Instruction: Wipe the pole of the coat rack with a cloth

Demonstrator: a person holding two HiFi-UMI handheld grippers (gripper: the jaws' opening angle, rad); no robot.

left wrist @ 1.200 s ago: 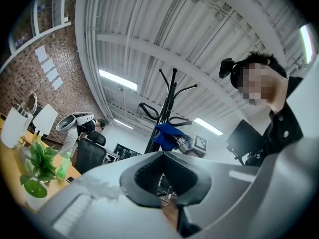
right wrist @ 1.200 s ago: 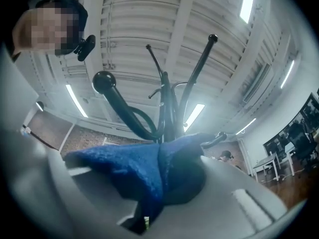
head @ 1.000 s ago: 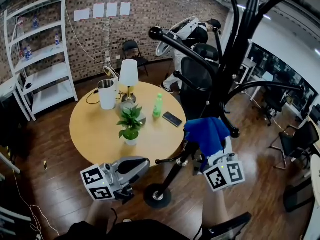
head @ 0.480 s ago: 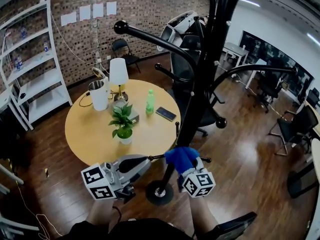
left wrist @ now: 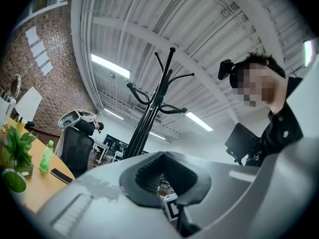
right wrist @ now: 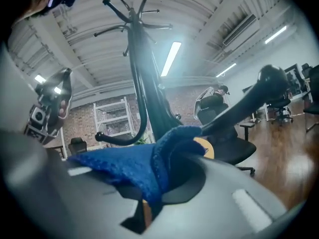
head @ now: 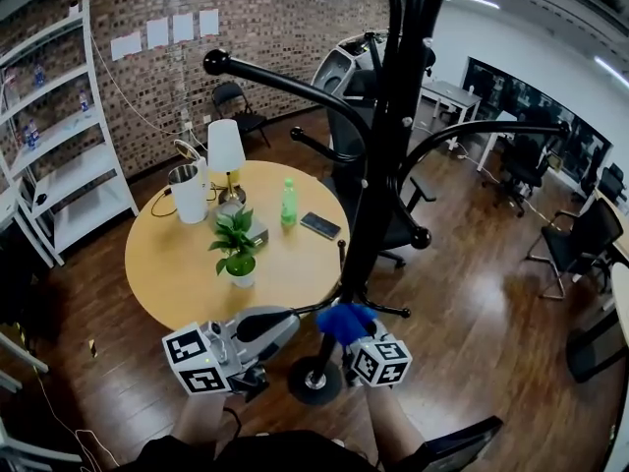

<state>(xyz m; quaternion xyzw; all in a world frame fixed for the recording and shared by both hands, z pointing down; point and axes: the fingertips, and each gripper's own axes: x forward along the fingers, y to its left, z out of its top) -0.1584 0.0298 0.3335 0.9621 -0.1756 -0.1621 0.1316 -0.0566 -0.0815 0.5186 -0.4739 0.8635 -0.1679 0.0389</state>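
a: where's the cloth?

b: in the head view the blue cloth sits low on the coat rack pole, just above the round base. it overlaps the pole there, under the lowest short pegs. the right gripper carries it, with its marker cube toward the camera.

a: can you see the grip from up there?

b: no, the cloth covers the tips. the right gripper view settles it: the jaws are pressed together with a fold of the cloth pinched between them, and the rest is draped over one jaw. the pole rises close behind.

a: and the left gripper?

b: the head view shows the left gripper held level beside the base, tips pointing toward the pole and apart from it. its own view shows the dark pads meeting at the tip with nothing between them. the coat rack stands beyond against the ceiling, and the person wearing the head camera is at the right edge.

a: anything only the head view gives?

b: the round table behind the rack, with a potted plant, a green bottle, a phone and a lamp.
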